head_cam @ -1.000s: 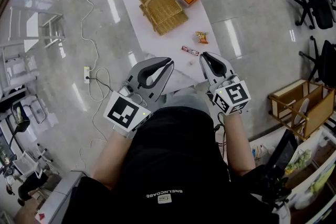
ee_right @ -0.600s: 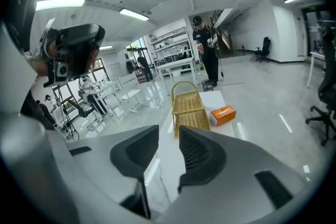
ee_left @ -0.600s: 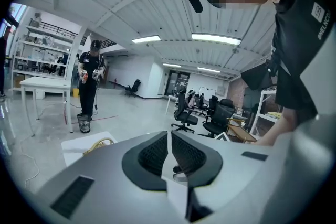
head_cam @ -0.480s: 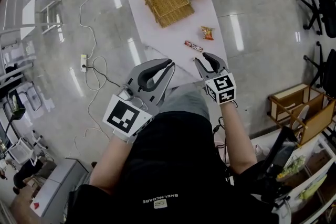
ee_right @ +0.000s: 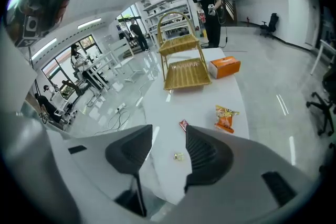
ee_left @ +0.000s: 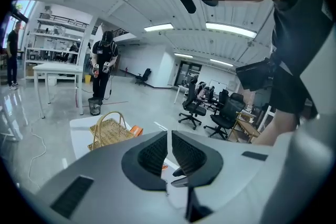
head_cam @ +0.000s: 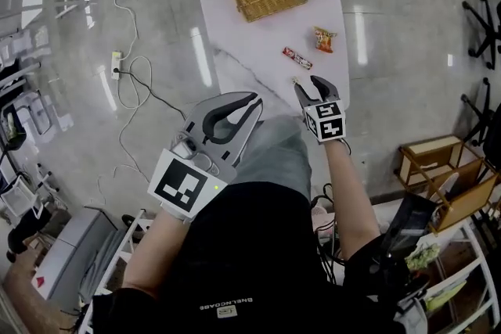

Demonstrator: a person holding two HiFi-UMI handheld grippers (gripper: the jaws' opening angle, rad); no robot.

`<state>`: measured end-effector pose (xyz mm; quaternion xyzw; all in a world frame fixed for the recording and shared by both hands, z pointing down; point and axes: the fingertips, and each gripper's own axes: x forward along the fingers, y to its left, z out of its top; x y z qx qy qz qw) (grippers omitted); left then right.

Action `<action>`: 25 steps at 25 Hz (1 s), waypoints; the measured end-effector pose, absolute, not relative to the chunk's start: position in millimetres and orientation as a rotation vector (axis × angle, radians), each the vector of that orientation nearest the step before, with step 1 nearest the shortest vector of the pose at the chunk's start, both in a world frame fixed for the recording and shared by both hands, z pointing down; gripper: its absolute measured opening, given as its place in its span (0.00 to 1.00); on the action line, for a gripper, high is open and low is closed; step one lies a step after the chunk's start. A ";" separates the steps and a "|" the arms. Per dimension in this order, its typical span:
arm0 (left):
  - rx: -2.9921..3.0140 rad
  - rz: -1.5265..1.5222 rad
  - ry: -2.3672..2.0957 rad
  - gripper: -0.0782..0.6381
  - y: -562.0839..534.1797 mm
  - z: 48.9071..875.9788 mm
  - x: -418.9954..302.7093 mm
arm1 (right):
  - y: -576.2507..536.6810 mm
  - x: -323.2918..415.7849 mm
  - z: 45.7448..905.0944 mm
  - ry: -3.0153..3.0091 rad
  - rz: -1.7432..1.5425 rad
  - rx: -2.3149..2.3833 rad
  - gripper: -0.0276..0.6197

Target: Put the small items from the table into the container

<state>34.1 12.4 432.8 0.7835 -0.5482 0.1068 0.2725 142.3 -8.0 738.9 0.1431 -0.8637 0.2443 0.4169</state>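
right gripper (ee_right: 169, 132): opening, candy (ee_right: 178, 156) framed between jaws only in its own view; left gripper (ee_left: 169, 138): nearly together

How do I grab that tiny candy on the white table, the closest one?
I'd pinch the tiny candy across its middle, coming straight down from above: it lies flat on the table, too low for a sideways grab. The right gripper, jaws opening and empty, points at it.

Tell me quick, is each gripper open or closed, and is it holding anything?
Left gripper: tongs closed, empty.
Right gripper: tongs opening, empty; a small candy lies untouched ahead of them.
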 end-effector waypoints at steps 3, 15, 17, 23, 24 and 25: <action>2.080 0.261 -1.464 0.12 12.9 448.8 35.4 | -3.6 144.7 766.3 -2.139 0.618 0.335 0.33; 1.988 0.241 -1.453 0.12 31.9 519.8 22.9 | 20.8 144.8 863.7 -1.991 0.574 0.216 0.34; 1.944 0.208 -1.472 0.12 37.2 529.2 20.1 | 24.7 146.8 875.6 -1.967 0.561 0.207 0.34; 1.884 0.170 -1.457 0.12 57.1 563.1 16.4 | 30.2 150.3 904.1 -1.889 0.517 0.207 0.34; 1.872 0.163 -1.458 0.12 59.2 569.3 15.5 | 31.1 150.2 907.8 -1.881 0.506 0.203 0.33; 1.858 0.156 -1.461 0.12 61.3 575.0 14.8 | 32.1 150.4 910.5 -1.875 0.496 0.201 0.33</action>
